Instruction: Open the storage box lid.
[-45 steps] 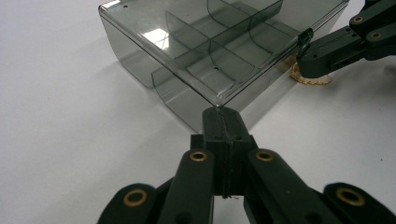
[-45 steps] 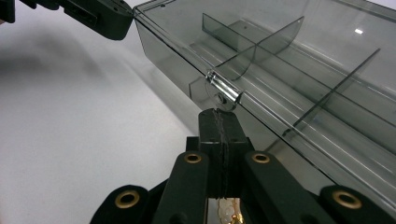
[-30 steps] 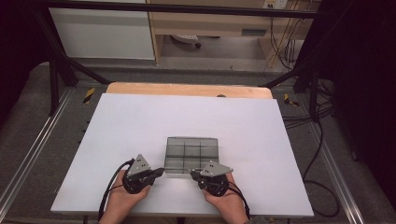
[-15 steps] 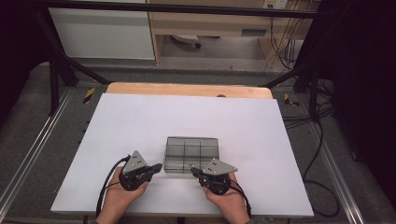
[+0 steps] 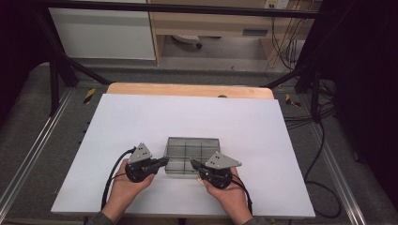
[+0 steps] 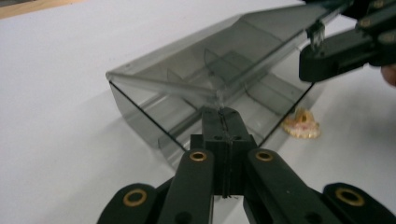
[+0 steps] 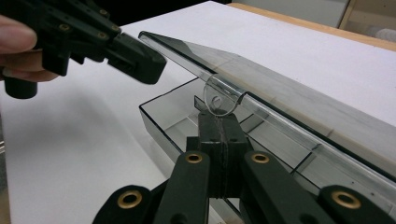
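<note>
Organizer box [image 5: 191, 157]: its lid [image 6: 224, 56] now stands lifted since a second ago, both closed tongs, left [image 5: 164, 161] and right [image 5: 193, 164], apparently prying its front edge, so opening is underway

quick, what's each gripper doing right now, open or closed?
Left gripper: closed, tips under the box lid, lid raised.
Right gripper: closed, at the lid's front tab.
</note>
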The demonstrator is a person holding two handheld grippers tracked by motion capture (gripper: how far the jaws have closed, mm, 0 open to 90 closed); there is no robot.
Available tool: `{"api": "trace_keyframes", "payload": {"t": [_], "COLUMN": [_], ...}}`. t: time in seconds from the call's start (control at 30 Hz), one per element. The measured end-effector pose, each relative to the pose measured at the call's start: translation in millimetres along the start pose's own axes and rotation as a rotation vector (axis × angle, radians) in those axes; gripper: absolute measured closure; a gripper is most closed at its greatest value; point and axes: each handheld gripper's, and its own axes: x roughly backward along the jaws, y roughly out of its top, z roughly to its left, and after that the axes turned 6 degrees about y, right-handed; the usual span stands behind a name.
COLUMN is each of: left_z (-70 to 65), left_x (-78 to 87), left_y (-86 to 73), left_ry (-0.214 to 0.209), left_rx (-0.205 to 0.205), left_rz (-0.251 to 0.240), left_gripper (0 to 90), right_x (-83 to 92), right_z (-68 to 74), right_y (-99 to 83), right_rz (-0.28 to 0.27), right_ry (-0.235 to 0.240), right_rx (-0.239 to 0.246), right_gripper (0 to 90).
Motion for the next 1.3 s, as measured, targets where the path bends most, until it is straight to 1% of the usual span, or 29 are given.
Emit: {"api": "trace_keyframes", "payload": {"t": [0.07, 0.1, 0.17, 0.23, 0.27, 0.43, 0.5, 0.53, 0.57, 0.7, 0.87, 0.9, 0.97, 1.07, 1.17, 1.23, 1.3], "left_z": [0.7, 0.9, 2.2, 3.8, 4.7, 6.4, 7.2, 7.7, 8.2, 9.4, 10.7, 11.2, 11.7, 12.4, 11.7, 11.9, 12.3], "left_x": [-1.2, -1.7, -2.3, -2.9, -3.3, -5.3, -5.4, -5.3, -5.2, -5.4, -5.6, -5.7, -5.6, -5.4, -4.9, -5.0, -5.2], "left_y": [3.9, 5.4, 8.4, 11.5, 13.2, 21.7, 25.1, 26.9, 28.6, 35.1, 40.4, 41.4, 43.3, 45.3, 48.0, 50.4, 52.7], "left_ry": [-0.003, -0.003, 0.0, -0.001, -0.001, 0.0, 0.001, 0.0, 0.0, 0.003, 0.004, 0.004, 0.004, 0.0, 0.0, 0.004, 0.006], "left_rx": [0.0, 0.001, 0.004, 0.011, 0.005, -0.007, -0.012, -0.014, -0.013, -0.018, -0.025, -0.026, -0.032, -0.023, -0.028, -0.031, -0.035], "left_rz": [0.0, -0.001, -0.002, -0.001, 0.003, 0.017, 0.018, 0.018, 0.015, 0.011, 0.016, 0.018, 0.022, 0.018, 0.015, 0.013, 0.015], "left_gripper": [90.0, 90.0, 90.0, 90.0, 90.0, 90.0, 90.0, 90.0, 90.0, 90.0, 90.0, 90.0, 90.0, 90.0, 90.0, 90.0, 90.0], "right_x": [1.1, 2.2, 5.4, 10.8, 14.6, 35.1, 40.9, 43.2, 44.9, 49.1, 48.4, 47.9, 46.8, 45.2, 42.9, 40.0, 36.1], "right_z": [0.0, -0.4, -0.4, 0.1, 0.5, -4.0, -8.2, -10.7, -13.2, -27.4, -49.4, -54.2, -62.0, -72.0, -80.9, -86.3, -90.7], "right_y": [-0.3, -0.6, -1.4, -2.2, -2.6, -4.9, -6.1, -7.0, -7.9, -9.1, -8.4, -8.6, -8.4, -5.8, -2.1, 0.2, 2.7], "right_rz": [0.001, 0.002, 0.01, 0.025, 0.028, 0.045, 0.059, 0.068, 0.07, 0.081, 0.092, 0.093, 0.094, 0.083, 0.076, 0.074, 0.08], "right_ry": [0.007, 0.016, 0.03, 0.033, 0.034, 0.011, -0.007, -0.027, -0.042, -0.075, -0.122, -0.121, -0.119, -0.12, -0.115, -0.115, -0.111], "right_rx": [-0.013, -0.024, -0.053, -0.069, -0.074, -0.095, -0.092, -0.084, -0.087, -0.114, -0.097, -0.094, -0.081, -0.079, -0.06, -0.058, -0.047], "right_gripper": [88.9, 85.5, 75.2, 65.0, 61.3, 42.0, 35.8, 32.4, 29.7, 20.6, 10.0, 8.5, 8.5, 14.1, 24.0, 29.9, 33.6]}}
